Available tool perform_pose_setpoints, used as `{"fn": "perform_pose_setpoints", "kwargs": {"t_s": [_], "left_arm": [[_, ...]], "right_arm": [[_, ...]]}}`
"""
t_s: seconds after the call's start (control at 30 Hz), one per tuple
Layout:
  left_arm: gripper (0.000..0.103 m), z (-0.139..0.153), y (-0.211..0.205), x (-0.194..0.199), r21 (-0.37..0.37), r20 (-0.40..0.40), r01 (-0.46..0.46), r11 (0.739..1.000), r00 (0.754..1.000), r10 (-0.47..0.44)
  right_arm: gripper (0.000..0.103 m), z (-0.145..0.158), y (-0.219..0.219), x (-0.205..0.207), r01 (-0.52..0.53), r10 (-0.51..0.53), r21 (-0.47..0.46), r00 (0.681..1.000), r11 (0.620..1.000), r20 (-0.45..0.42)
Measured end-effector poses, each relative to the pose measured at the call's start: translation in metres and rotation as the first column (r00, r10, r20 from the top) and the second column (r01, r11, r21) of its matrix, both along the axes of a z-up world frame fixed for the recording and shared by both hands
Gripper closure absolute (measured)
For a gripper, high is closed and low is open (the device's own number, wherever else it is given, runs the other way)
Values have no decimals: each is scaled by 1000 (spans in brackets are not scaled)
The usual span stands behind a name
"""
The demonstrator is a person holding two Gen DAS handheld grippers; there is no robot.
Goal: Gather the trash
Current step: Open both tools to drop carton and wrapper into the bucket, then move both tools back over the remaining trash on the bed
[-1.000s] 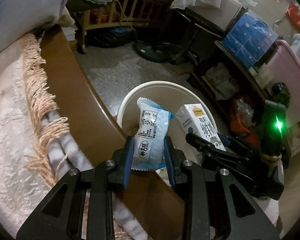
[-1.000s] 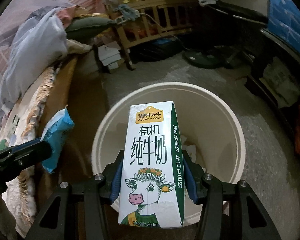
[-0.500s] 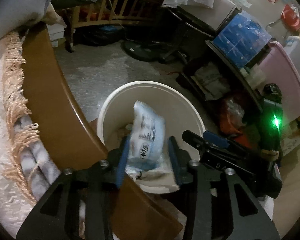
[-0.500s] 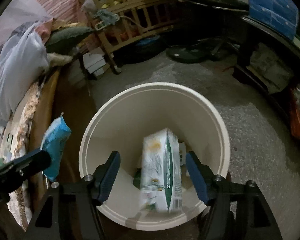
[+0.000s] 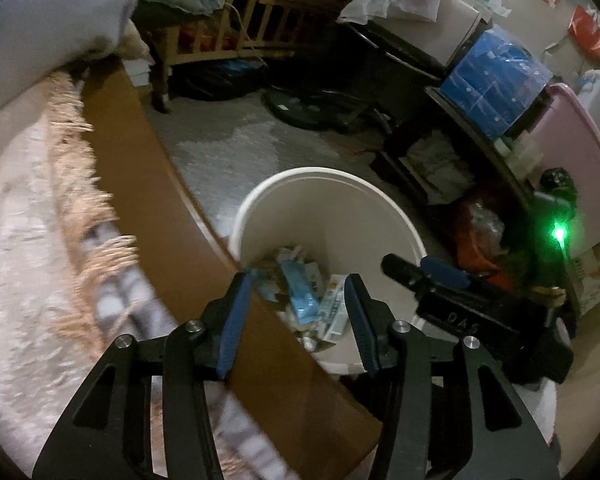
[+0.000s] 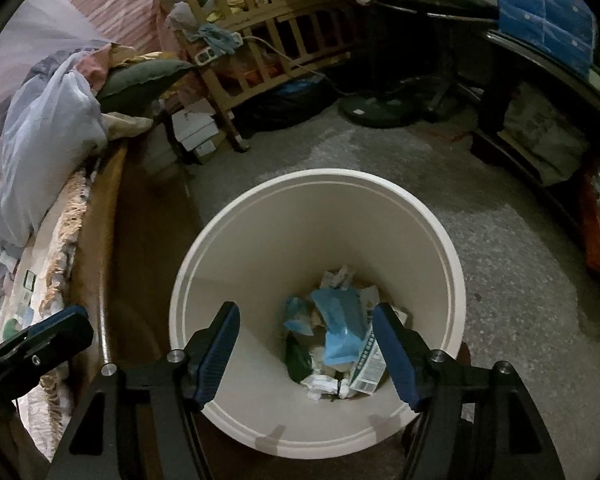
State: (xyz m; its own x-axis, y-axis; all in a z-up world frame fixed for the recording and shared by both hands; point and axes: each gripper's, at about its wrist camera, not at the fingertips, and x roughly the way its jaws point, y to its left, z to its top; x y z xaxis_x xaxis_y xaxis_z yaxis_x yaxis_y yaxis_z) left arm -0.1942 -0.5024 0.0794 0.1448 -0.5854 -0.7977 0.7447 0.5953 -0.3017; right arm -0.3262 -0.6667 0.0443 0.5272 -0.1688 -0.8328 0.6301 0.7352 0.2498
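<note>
- two black two-finger grippers with blue pads hang over the round off-white plastic waste bin [image 6: 318, 184]; the left gripper [image 5: 296, 316] has its jaws spread wide with nothing between them, and the right gripper [image 6: 306, 350] is just as wide and just as empty.
- inside the bin, on its floor, lies the crumpled light-blue plastic snack wrapper [image 6: 342, 330], and touching it, on the side toward the right gripper, the small white milk carton with green print [image 6: 366, 364] lies on its side among crumpled white paper scraps [image 6: 338, 278].
- the trash to be collected is therefore in the bin already, as far as these views show; whether more waits elsewhere cannot be told.
- beside the bin runs the curved brown wooden bed edge [image 5: 148, 184], which passes under the left gripper, and beyond that edge lies the pale fringed woven blanket [image 5: 40, 208].
- the step in hand looks like clearing away from the bin after a drop. to do it well, i would lift both grippers straight up before swinging them, so that no finger catches the bin's rim and tips it.
- i would keep the jaws spread while leaving, and steer the left one clear of the blanket's fringe beside the bin, which could snag.
</note>
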Motion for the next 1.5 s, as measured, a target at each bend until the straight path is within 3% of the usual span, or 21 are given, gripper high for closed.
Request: {"fn": "perform_pose_setpoints", "kwargs": {"t_s": [0.37,0.7,1.17,1.5], "left_arm": [[56,14,66,10,38,94,-131,991,987,127],[56,29,153,26,46,162,-265,963,953,255],[56,27,297,73,102,193,-478,872,870,454],[56,13,387,110,138,173,-582,801,811,559]], "right_arm": [[37,24,42,19,-99,102,-81,994,992,29],[36,62,113,51,-230,239,-119,968,966,72],[34,68,228,128,-469,477,-102,876,877,73],[33,62,315,186,-630,633,-59,770,774,77]]}}
